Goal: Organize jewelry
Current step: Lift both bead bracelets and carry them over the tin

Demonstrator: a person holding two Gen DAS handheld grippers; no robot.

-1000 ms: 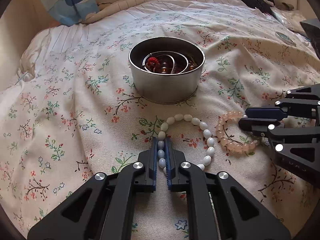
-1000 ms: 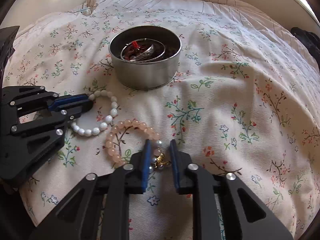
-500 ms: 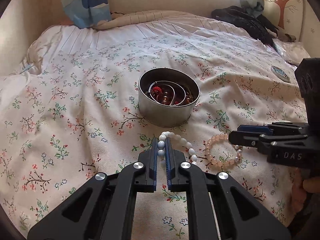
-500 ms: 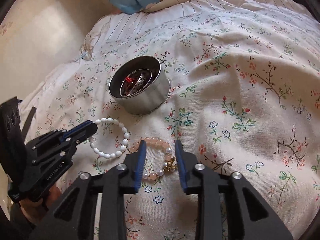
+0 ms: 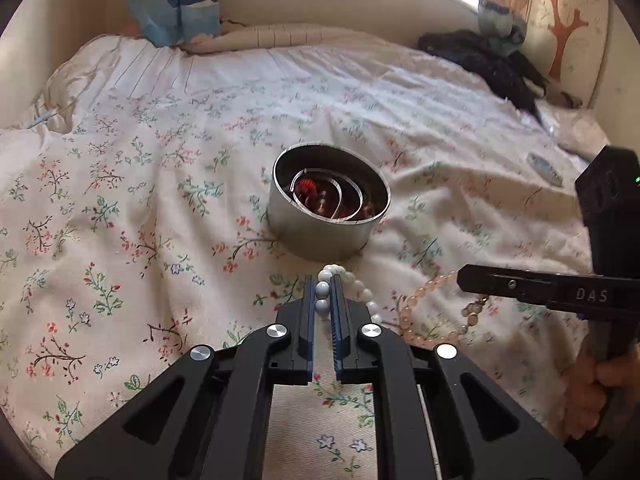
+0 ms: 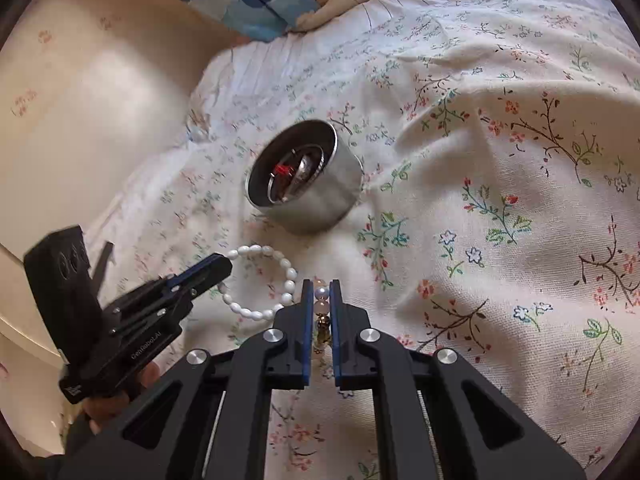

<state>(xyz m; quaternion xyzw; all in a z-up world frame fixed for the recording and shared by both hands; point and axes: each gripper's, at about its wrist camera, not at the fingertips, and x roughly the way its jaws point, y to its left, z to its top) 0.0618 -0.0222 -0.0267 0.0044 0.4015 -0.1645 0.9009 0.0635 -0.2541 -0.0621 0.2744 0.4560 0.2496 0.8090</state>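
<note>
Right gripper has now closed on pink bead bracelet, open earlier. Left gripper still pinches white bead bracelet, both lifted beside tin.

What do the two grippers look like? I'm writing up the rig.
Both are matte black plastic with triangular cut-outs, round silver bolt heads and blue-edged pads on the fingers. The left gripper carries white lettering on its side, seen from the right wrist; the right gripper reads "DAS" in the left view and has a black box with a green light. Bare hands hold the handles.
</note>
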